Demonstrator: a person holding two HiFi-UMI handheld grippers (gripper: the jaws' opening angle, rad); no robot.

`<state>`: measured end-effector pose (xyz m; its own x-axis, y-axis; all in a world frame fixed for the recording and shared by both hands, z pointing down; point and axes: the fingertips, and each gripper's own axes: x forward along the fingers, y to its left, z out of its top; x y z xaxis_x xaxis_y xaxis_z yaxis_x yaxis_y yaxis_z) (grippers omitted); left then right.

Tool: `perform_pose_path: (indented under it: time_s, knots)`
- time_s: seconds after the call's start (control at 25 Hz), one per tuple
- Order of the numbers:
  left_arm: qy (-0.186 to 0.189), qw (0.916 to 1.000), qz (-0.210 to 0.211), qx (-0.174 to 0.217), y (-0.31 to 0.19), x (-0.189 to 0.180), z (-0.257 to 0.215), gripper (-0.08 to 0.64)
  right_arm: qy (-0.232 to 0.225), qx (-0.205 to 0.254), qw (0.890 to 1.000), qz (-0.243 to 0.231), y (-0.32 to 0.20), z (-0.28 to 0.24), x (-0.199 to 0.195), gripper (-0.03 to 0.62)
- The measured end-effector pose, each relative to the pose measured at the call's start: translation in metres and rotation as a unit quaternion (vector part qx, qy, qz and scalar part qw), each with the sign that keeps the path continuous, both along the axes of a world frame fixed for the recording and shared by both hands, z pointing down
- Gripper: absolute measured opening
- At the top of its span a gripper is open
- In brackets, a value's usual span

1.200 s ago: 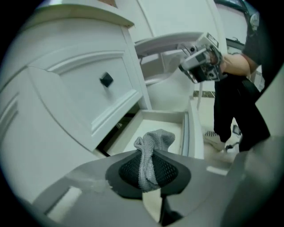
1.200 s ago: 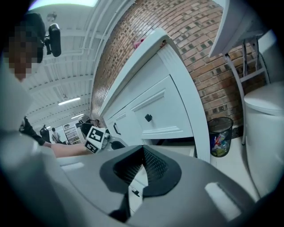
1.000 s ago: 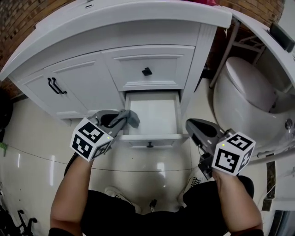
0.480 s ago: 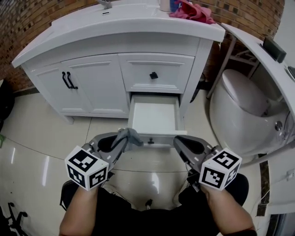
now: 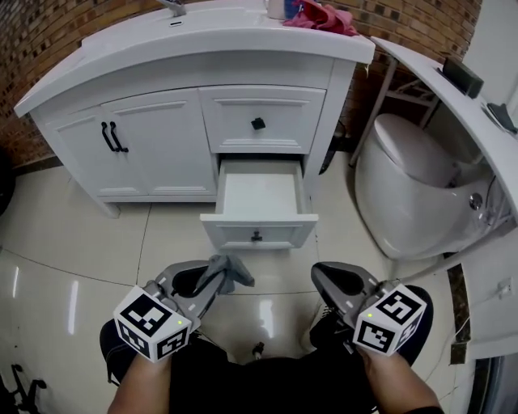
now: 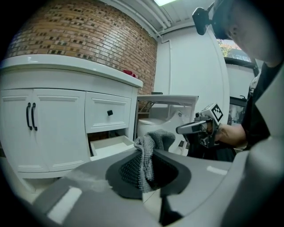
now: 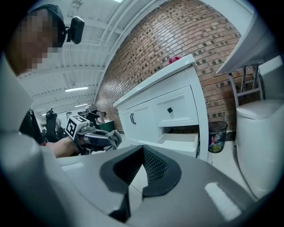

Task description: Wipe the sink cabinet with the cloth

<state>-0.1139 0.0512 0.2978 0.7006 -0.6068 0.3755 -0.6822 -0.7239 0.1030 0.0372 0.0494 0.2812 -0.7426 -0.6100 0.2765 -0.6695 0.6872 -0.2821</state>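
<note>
The white sink cabinet [image 5: 154, 137] fills the upper half of the head view, with its lower drawer [image 5: 259, 198] pulled out. My left gripper [image 5: 209, 279] is shut on a grey cloth [image 5: 228, 270], held low over the floor, short of the drawer front. In the left gripper view the cloth [image 6: 148, 153] bunches between the jaws. My right gripper [image 5: 330, 281] hovers beside it, shut with nothing in it; in the right gripper view [image 7: 141, 175] its jaws meet with nothing between them.
A white toilet [image 5: 413, 190] stands right of the cabinet, below a white shelf edge [image 5: 453, 93]. A pink cloth [image 5: 324, 16] lies on the countertop. A small bin [image 7: 216, 135] sits between cabinet and toilet. Glossy tiled floor [image 5: 73, 242] lies in front.
Both grippers have drawn back from the open drawer toward me. The left one kept the cloth. The view has backed away, so more of the cabinet and countertop shows.
</note>
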Motion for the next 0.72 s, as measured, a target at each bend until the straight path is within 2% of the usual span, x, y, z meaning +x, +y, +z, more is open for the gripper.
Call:
perform_pose_path:
  time_s: [0.24,0.36,0.72]
  knots:
    - [-0.004,0.9992,0.027,-0.028,0.017,0.014,0.027,0.039,0.017,0.014,1.000,-0.011,0.016,0.005,-0.006,0.002]
    - [-0.003,0.9992,0.025,-0.031,0.016,0.010,0.030,0.040,0.029,0.030,0.999,-0.011,0.017,0.006,-0.009,0.002]
    - [0.004,0.9995,0.015,-0.027,0.019,0.006,0.028,0.040,0.026,0.035,0.999,-0.013,0.021,0.009,-0.014,0.002]
